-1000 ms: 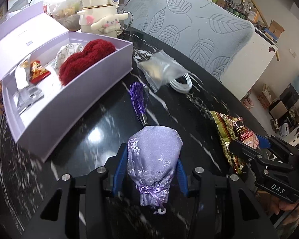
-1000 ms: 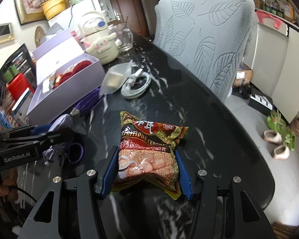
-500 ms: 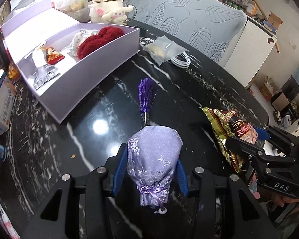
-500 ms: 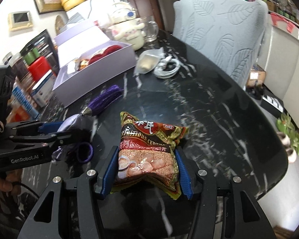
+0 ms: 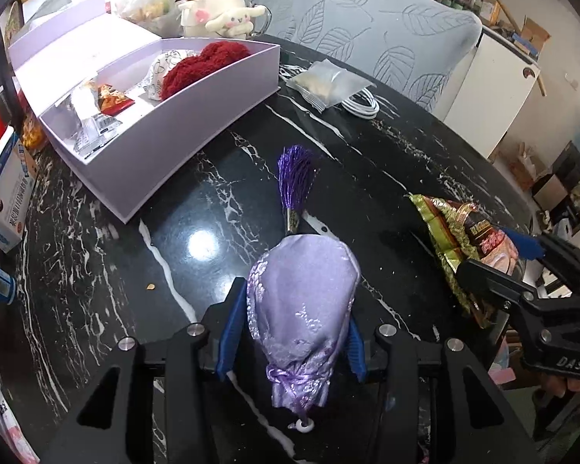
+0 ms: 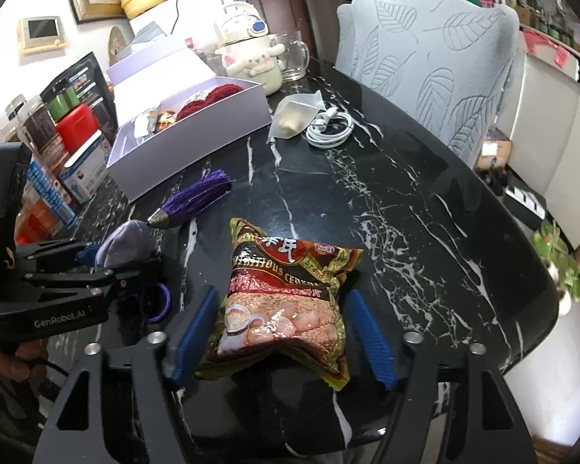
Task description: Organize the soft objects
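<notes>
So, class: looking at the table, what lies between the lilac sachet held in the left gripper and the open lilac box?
In the left wrist view, only bare black marble table lies between the lilac sachet and the open lilac box; the sachet's purple tassel points that way without reaching it.

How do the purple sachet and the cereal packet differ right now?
The lilac embroidered fabric sachet is clamped between the left gripper jaws; the brown and gold foil cereal packet lies between the right gripper jaws, which have just been opening, gaps showing either side. The sachet is plump with a tassel, the packet flatter and printed. Both are over the black marble table.
</notes>
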`<state>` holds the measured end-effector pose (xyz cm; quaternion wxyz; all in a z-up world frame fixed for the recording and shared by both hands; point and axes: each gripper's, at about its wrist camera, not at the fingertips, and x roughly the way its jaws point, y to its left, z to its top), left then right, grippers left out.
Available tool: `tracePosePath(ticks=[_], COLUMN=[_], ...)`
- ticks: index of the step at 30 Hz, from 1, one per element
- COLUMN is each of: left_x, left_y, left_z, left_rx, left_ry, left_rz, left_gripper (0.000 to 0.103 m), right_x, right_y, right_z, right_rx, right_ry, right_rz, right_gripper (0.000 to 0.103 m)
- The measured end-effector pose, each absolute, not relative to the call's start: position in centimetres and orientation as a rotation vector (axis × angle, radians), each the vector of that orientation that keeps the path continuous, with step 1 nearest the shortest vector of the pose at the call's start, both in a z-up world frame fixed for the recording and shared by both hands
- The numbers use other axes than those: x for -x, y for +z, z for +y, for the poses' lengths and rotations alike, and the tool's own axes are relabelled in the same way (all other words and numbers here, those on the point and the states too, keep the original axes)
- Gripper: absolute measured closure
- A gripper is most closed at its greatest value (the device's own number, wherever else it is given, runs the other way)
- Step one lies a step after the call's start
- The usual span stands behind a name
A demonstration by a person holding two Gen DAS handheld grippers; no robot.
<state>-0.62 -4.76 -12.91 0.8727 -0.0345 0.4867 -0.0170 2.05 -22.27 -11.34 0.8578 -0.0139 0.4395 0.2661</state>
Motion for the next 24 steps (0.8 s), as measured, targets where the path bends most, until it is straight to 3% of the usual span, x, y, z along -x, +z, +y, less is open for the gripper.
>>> tracePosePath(ticks=[3,9,10,12,15,24], left_x=[0.5,0.7,0.8,1.0,1.2,2.1], left_y=[-13.0,-13.1,-13.1,-13.0,-12.9,-11.9], left_z=[-5.3,-5.6,-5.4,-5.0,-4.8,-4.4], left_rx=[0.043,0.034,0.050,0.072,0.075,0.103], left_ry=[-0.029,-0.032,-0.034,-0.034,-0.020,-0.032], left_rz=[1.015,1.000,0.992,0.987,0.984,0.951], left_gripper=[0.054,0.050,0.050,0.050,0.061,0.065], right_x=[-2.0,-1.7,-1.6,-1.5,-1.5,-0.9], right_y=[-11.3,-12.0,-12.0,-12.1,-12.1,-11.3], right_z=[-22.0,-20.8,-20.7,-20.6,-20.8,-20.8], right_rx=[0.039,0.094,0.104,0.113,0.100,0.088], right_ry=[0.561,0.543,0.539,0.531,0.524,0.595], right_rz=[0.918,0.909,0.904,0.893,0.882,0.855], right_gripper=[0.023,0.023,0.024,0.040,0.045,0.057])
